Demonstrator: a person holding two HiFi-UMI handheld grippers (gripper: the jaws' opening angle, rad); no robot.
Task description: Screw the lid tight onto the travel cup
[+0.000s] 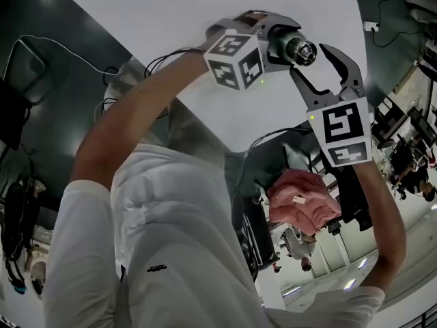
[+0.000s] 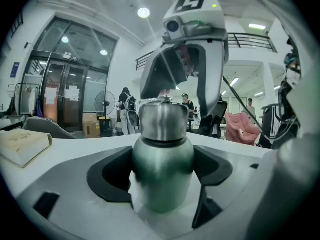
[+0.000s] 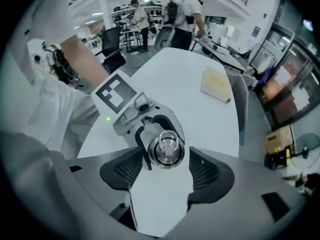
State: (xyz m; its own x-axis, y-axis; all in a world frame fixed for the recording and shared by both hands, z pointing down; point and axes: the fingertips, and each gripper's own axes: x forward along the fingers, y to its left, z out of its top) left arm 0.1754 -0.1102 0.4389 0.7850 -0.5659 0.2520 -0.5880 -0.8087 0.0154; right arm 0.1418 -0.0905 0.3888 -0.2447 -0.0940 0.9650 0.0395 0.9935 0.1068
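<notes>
Right now we are clamping our left gripper's [image 1: 283,43] curved black pads against the matte green, rounded body of the travel cup [image 2: 162,169], which is standing upright. Its brushed-steel cylindrical lid [image 3: 167,148], topped by a small loop, is sitting on the cup. Directly above the cup our right gripper [image 3: 165,170] is pointing down, its ribbed jaws spread wide beside the lid, gripping nothing.
</notes>
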